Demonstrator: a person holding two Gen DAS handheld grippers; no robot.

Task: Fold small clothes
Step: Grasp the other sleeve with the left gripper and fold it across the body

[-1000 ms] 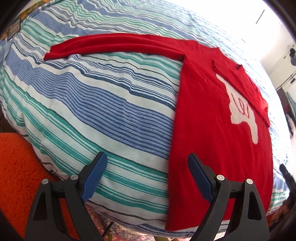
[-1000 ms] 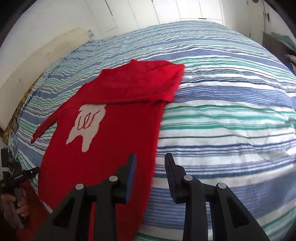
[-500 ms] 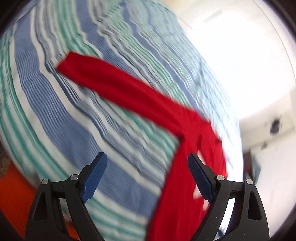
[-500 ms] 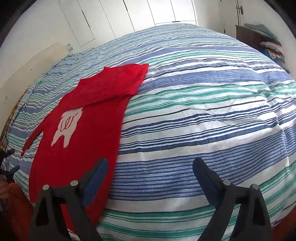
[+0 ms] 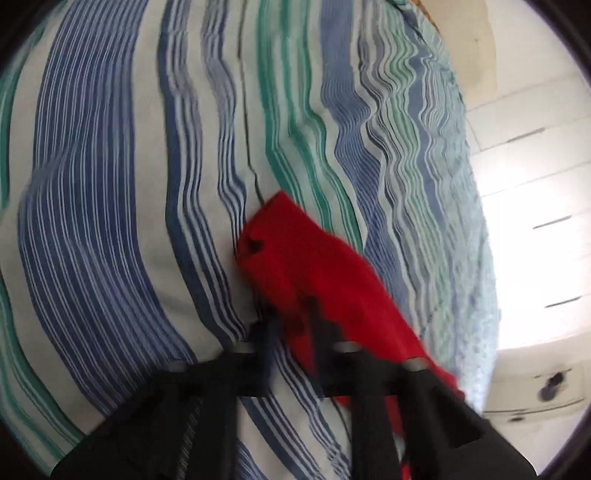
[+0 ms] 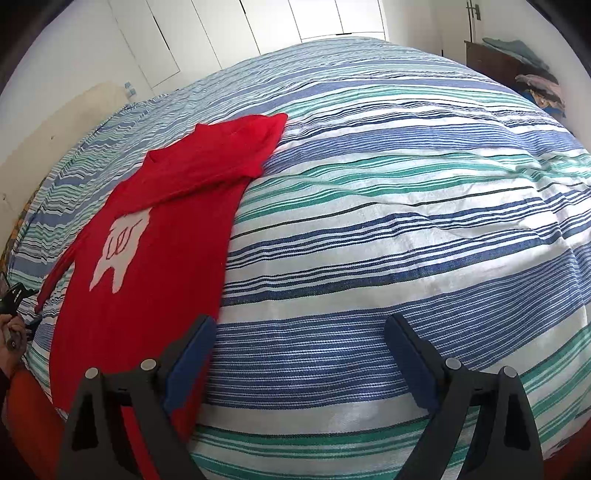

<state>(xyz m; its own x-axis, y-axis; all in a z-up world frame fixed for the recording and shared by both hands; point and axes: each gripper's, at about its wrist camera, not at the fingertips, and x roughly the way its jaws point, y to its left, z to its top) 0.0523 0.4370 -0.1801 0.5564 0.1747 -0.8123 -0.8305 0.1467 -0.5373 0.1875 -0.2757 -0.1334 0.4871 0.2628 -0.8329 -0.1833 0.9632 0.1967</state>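
A red sweater [image 6: 155,266] with a white motif lies on the striped bedspread [image 6: 388,221], one sleeve folded over its chest. In the left wrist view my left gripper [image 5: 291,314] is shut on the cuff end of the other red sleeve [image 5: 306,266], low over the bed; the picture is blurred. My right gripper [image 6: 299,354] is open and empty above the bedspread, its left finger [image 6: 192,354] at the sweater's near right edge. The left gripper also shows in the right wrist view [image 6: 14,299], at the far left edge by the outstretched sleeve.
White wardrobe doors [image 6: 258,26] stand behind the bed. A dark dresser [image 6: 506,62] with piled clothes is at the back right. An orange rug [image 6: 29,406] lies below the bed's near left edge.
My left gripper has swung left to the outstretched sleeve's cuff and closed on it. My right gripper has opened wide and pulled back from the sweater's right edge.
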